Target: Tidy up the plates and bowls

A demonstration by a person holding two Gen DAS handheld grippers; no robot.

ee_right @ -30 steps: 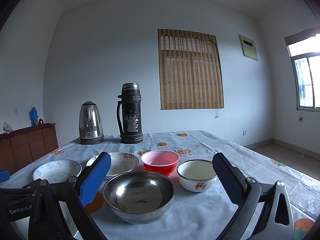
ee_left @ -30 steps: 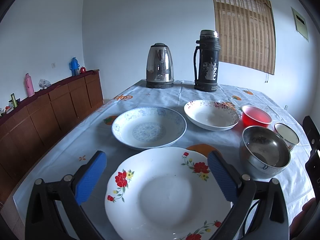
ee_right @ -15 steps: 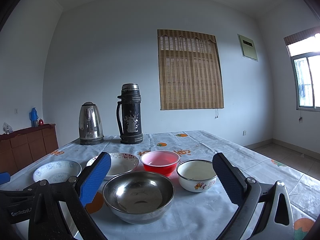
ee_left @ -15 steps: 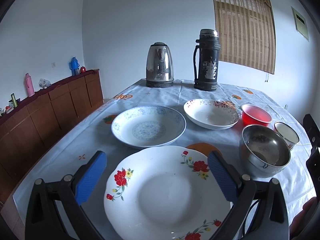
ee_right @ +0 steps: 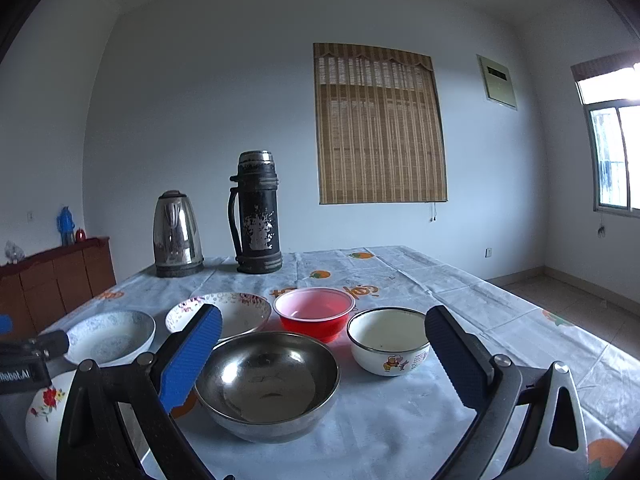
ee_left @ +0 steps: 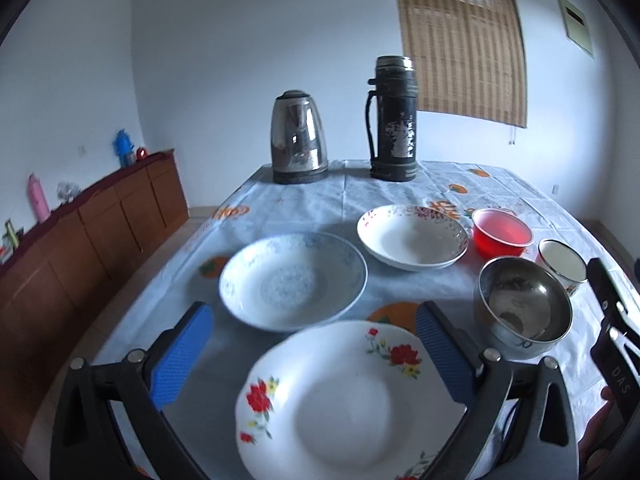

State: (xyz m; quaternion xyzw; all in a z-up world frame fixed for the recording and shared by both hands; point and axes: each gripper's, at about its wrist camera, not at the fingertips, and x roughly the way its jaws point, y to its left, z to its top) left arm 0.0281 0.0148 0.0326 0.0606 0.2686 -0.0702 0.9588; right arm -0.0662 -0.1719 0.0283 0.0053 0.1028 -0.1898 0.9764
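A white plate with red flowers lies nearest, under my open left gripper. Beyond it sit a blue-patterned plate and a white plate with a purple flowered rim. To the right stand a steel bowl, a red plastic bowl and a white enamel bowl. My right gripper hangs open above the steel bowl, holding nothing, with the red bowl and the enamel bowl just beyond.
A steel kettle and a tall black thermos stand at the table's far end. A wooden sideboard with bottles runs along the left wall. The table carries a patterned cloth; its right part is bare.
My left gripper has shifted left and forward, so the plates now sit further right in its view. The right gripper has barely moved. Both stay open.
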